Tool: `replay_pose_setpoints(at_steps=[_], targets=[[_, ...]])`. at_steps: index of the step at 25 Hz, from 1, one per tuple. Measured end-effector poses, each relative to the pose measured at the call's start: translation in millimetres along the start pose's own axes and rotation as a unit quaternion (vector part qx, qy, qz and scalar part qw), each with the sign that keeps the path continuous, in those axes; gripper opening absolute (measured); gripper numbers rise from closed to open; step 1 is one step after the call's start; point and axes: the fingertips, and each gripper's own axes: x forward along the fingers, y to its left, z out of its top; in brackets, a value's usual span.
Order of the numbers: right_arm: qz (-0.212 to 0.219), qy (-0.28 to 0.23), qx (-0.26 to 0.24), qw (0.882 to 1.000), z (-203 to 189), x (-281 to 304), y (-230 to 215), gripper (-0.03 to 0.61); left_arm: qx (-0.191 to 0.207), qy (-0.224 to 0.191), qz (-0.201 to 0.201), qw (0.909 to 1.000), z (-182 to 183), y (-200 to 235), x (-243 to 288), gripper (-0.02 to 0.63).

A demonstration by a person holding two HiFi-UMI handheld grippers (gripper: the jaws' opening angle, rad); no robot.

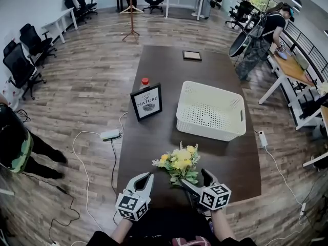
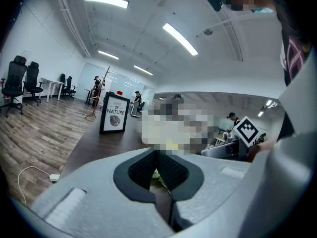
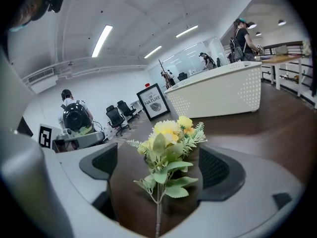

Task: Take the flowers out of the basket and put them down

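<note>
Nearest, the left hand-held gripper (image 1: 147, 178) (image 2: 158, 168) and the right hand-held gripper (image 1: 196, 180) (image 3: 161, 165) are hanging over the near edge of the dark bench (image 1: 164, 137). Bare bench top is lying open to the left of the flowers (image 1: 179, 163) (image 3: 168, 143), running from the near edge up to the framed sign (image 1: 147, 101), and more is lying open to their right, out to the right edge. The white basket (image 1: 210, 111) (image 3: 218, 90) is sitting farther off, right of the sign and well apart from the bunch. A red-capped bottle (image 1: 145, 82) is standing just behind the sign.

The flowers are lying on the bench close to its near edge, blooms pointing far, stem pointing back toward the right hand-held gripper. Its jaws are standing wide apart with the stem and lower leaves between them, neither pad pressing on the bunch. The left hand-held gripper is sitting just left of the flowers, its jaws drawn together at the tips and gripping nothing.
</note>
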Motion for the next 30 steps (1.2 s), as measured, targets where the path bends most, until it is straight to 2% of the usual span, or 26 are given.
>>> replay_pose_setpoints(at_steps=[6, 12, 15, 24, 28, 29, 30], targets=[[0.018, -0.03, 0.018, 0.999, 11, -9, 11, 0.505, -0.001, -0.005, -0.003, 1.0, 1, -3, -1, 0.008], [-0.037, -0.072, -0.028, 0.996, 29, -22, 8, 0.505, -0.002, -0.012, -0.009, 0.9999, 7, -7, 0, 0.008], [-0.031, -0.079, -0.028, 0.996, 32, -25, 14, 0.505, 0.0, -0.014, -0.013, 0.9998, 9, -12, 1, 0.009], [-0.017, -0.077, -0.071, 0.994, 31, -27, 35, 0.495, 0.01, -0.02, -0.027, 0.9994, 18, -23, 5, 0.009], [-0.001, -0.063, -0.091, 0.994, 26, -24, 45, 0.446, 0.009, -0.019, -0.038, 0.999, 17, -29, 7, 0.009], [0.0, -0.059, -0.093, 0.994, 24, -24, 45, 0.409, 0.009, -0.018, -0.042, 0.9989, 16, -31, 7, 0.009], [-0.003, -0.058, -0.094, 0.994, 23, -24, 45, 0.34, 0.008, -0.017, -0.044, 0.9988, 15, -32, 7, 0.009]])
